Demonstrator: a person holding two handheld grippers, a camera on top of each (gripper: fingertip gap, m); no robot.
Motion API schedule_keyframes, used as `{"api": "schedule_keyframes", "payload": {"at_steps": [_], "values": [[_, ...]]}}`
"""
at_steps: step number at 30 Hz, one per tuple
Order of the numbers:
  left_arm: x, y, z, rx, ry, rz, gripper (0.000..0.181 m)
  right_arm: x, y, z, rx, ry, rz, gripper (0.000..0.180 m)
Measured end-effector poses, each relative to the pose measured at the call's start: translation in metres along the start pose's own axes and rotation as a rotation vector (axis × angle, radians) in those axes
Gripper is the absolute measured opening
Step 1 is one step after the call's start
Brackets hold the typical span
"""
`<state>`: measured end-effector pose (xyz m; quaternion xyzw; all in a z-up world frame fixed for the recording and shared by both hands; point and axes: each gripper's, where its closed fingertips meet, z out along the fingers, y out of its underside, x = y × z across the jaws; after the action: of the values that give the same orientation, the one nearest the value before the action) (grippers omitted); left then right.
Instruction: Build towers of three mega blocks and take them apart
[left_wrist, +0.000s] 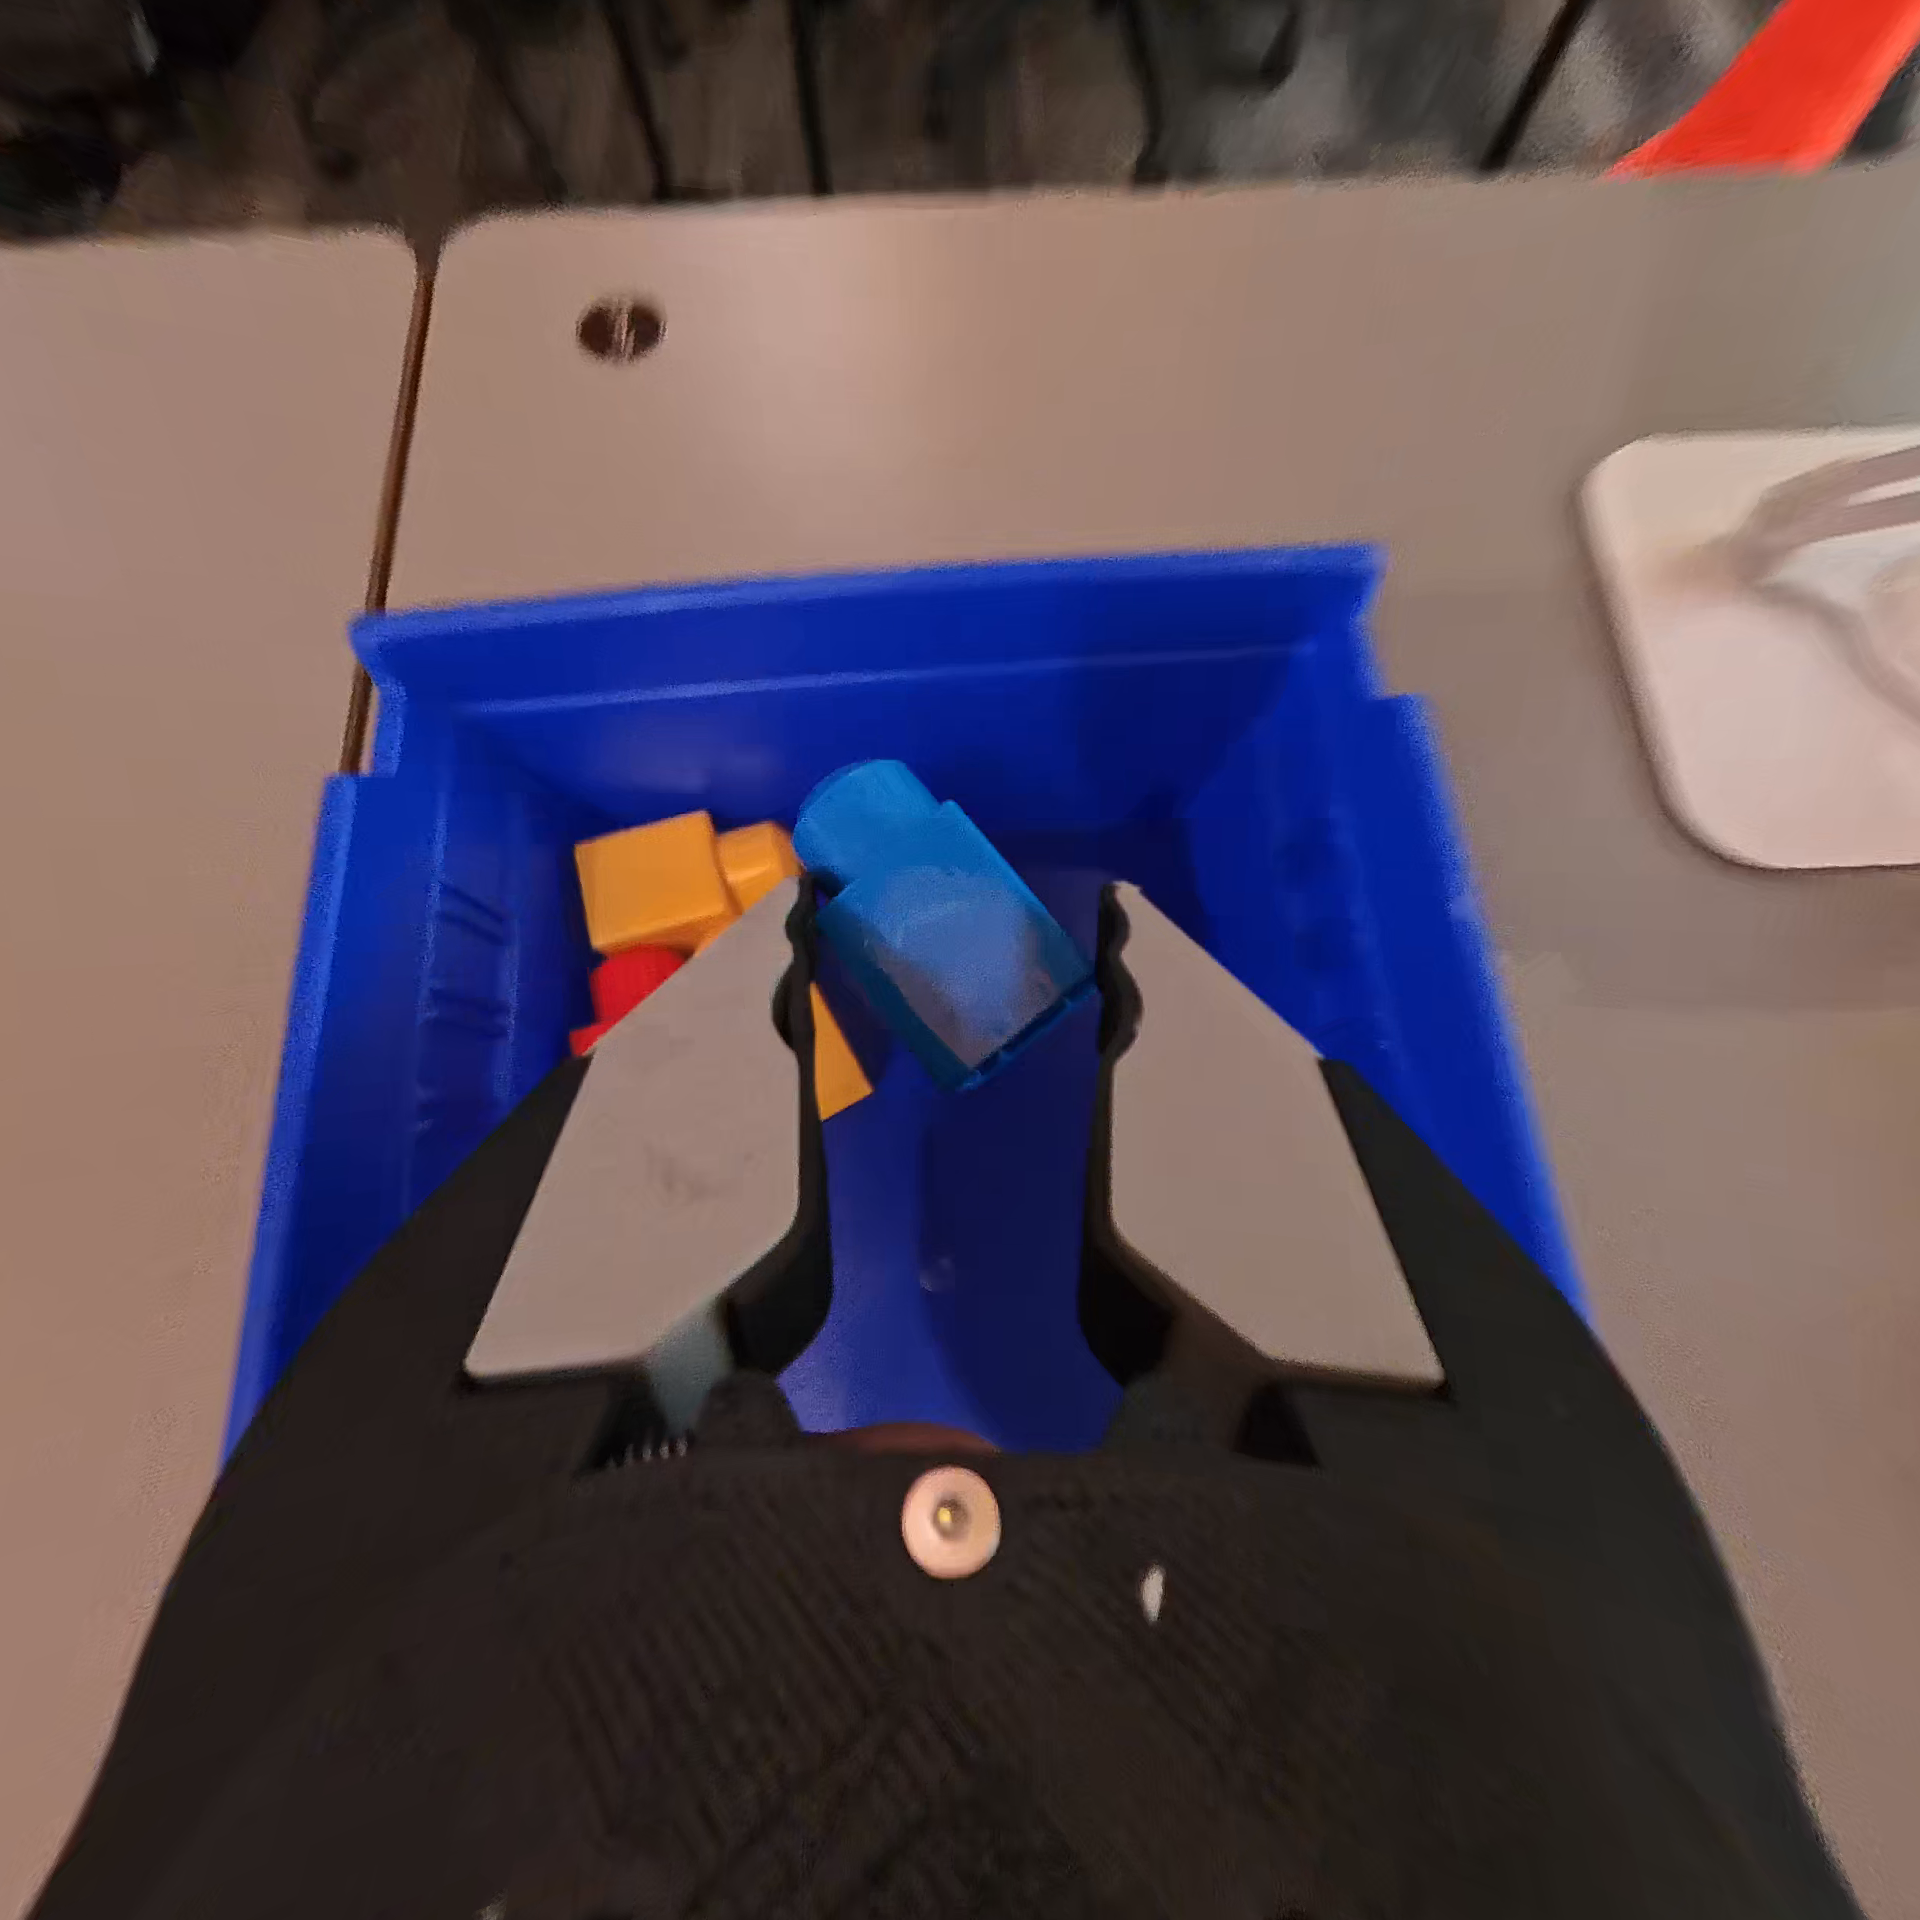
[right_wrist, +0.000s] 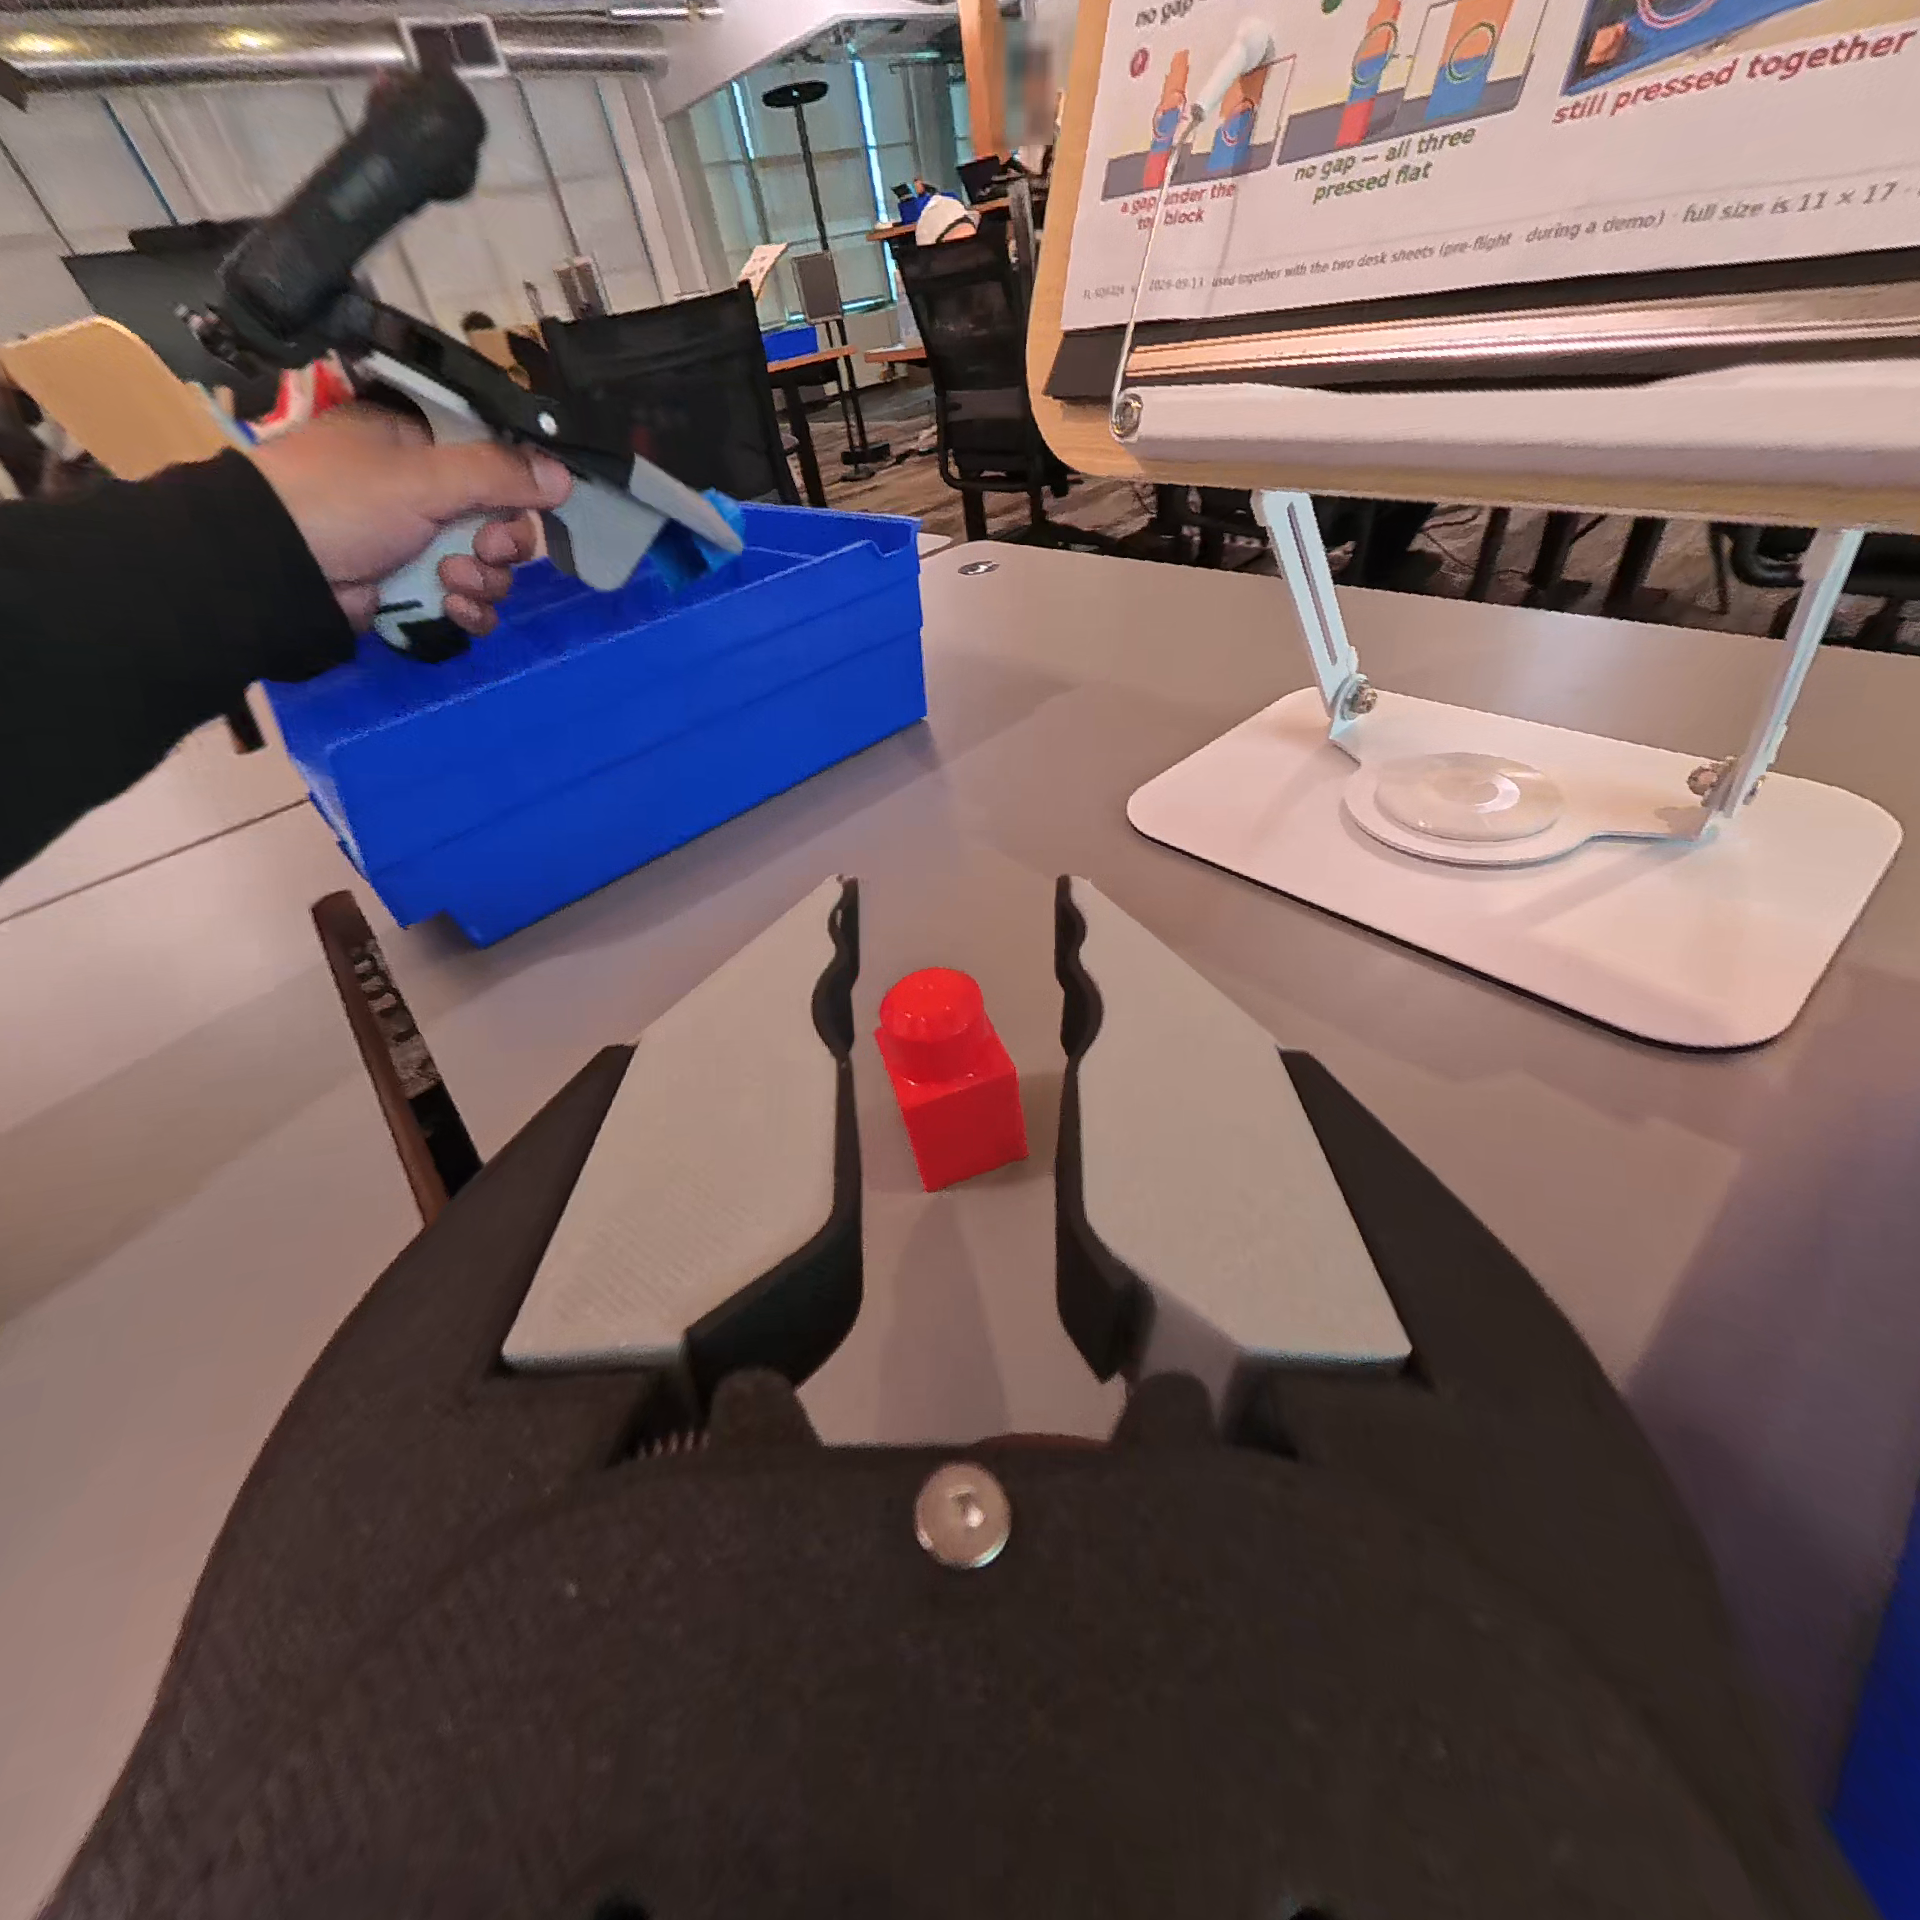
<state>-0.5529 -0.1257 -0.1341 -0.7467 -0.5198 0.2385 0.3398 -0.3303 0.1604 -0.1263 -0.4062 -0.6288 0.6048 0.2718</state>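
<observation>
On my left wrist view my left gripper (left_wrist: 951, 956) clamps a blue block (left_wrist: 935, 935) above the blue bin (left_wrist: 862, 623), so I'd lift straight, while on the right my released right gripper (right_wrist: 954, 935) straddles the red block (right_wrist: 951, 1081) on the table (right_wrist: 1195, 644).

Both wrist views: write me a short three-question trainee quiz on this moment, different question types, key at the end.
1. True or false: the red block stands upright on the table, between the right gripper fingers, untouched.
2. What does the left gripper hold? A) blue block B) yellow block C) nothing
3. Fill in: the left gripper is above the blue ____.

Key
1. True
2. A, the blue block
3. bin, which holds yellow blocks.
</observation>
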Motion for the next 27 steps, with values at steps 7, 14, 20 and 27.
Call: {"api": "schedule_keyframes", "payload": {"at_steps": [7, 14, 20, 27], "values": [[0.135, -0.027, -0.108, 0.315, 0.503, 0.341, 0.053, -0.033, -0.016, -0.009, 0.012, -0.264, 0.104, 0.036], [0.255, 0.024, -0.151, 0.532, 0.541, 0.731, 0.052, -0.043, -0.041, -0.033, 0.064, -0.445, 0.243, 0.043], [0.315, 0.067, -0.127, 0.607, 0.563, 0.796, 0.052, -0.042, -0.03, -0.026, 0.0, -0.437, 0.295, 0.052], [0.333, 0.087, -0.118, 0.625, 0.563, 0.871, 0.052, -0.039, -0.003, -0.01, -0.119, -0.377, 0.309, 0.058]]}}
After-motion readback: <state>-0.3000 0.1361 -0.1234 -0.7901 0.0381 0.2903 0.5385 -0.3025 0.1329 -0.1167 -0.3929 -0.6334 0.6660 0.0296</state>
